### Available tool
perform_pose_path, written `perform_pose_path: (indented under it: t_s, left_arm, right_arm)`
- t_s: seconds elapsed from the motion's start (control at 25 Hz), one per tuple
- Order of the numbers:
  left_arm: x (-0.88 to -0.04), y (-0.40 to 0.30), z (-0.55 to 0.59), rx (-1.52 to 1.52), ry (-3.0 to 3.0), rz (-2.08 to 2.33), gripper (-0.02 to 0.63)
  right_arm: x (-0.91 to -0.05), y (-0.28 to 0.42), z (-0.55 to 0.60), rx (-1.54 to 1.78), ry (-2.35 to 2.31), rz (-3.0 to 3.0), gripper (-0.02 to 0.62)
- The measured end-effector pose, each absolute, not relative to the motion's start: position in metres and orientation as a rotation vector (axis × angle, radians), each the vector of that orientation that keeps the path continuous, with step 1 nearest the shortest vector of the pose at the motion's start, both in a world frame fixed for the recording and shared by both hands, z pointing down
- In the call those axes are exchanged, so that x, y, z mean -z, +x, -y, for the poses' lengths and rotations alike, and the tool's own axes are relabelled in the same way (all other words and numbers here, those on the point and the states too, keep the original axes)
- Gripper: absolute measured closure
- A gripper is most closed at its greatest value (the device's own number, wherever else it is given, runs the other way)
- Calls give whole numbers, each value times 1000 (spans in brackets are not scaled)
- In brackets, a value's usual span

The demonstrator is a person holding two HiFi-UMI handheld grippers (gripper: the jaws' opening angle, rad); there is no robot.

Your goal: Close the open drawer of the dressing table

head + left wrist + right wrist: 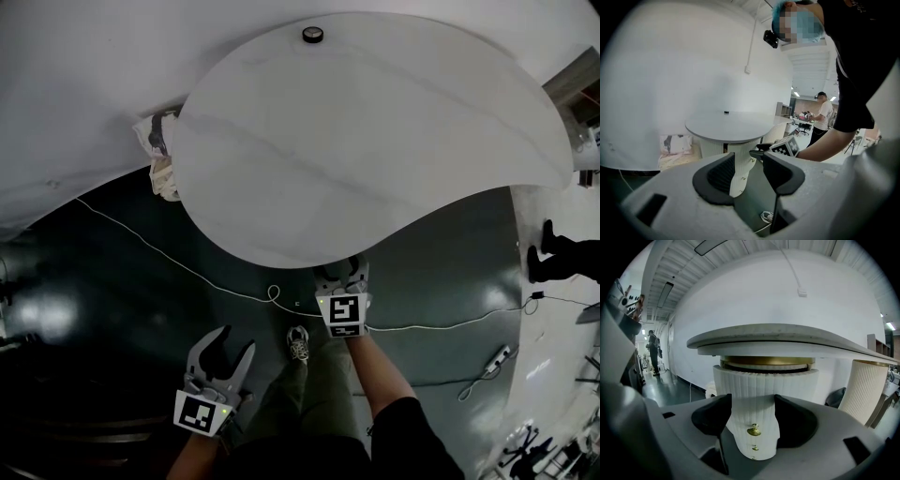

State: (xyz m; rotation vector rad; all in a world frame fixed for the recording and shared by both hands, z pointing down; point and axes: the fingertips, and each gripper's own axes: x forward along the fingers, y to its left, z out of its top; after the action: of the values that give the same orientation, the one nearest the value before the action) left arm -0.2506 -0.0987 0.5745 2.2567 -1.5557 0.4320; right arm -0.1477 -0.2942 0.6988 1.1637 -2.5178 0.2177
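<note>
- My right gripper (752, 411) has its jaws spread wide, with nothing pinched. Between them I look straight at the ribbed white column of the dressing table (787, 336).
- A round brass knob (753, 430) sits on that column, centred in the gap between the jaws, with smaller knobs below it.
- Just above the jaws, the top drawer (766, 383) is a wider ribbed band that juts out past the column beneath it. It lies right under the tabletop, with a gold band (764, 361) showing above it.
- I cannot tell whether the jaw tips touch the ribbed front.
- From the head view, the right gripper (342, 270) is at the tabletop's near edge, its tips tucked just beneath the rim.
- My left gripper (234, 342) is held lower and to the left, well clear of the dressing table (375, 141), over the dark floor (112, 309).
- Its own view shows the left gripper (747, 164) with jaws apart and empty. The column and my other arm are visible beyond them.
- A thin white cable (187, 267) runs across the floor between the two grippers, and my shoe (298, 344) is beside it.
- A small black disc (312, 35) rests on the far side of the tabletop.
</note>
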Motion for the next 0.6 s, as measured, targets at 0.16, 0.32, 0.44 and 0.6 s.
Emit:
perform_pose_path:
  t_s: [0.16,0.32,0.44,0.6]
  left_arm:
    - [-575,-251,103,-434,2260,1555,423]
    - [-576,-256,105,-420,2241,1573,423]
    - [-577,-257,110,-412,2245,1574,423]
    - [-575,-257,119,-387,2255,1578,423]
  right_arm:
    - [-699,-151,302,-193,1145,2544,327]
    - [-699,-154,310,-172,1122,2556,327]
    - [-699,-155,316,-157,1127,2557,327]
    - [-700,-157,317,-151,1147,2559,326]
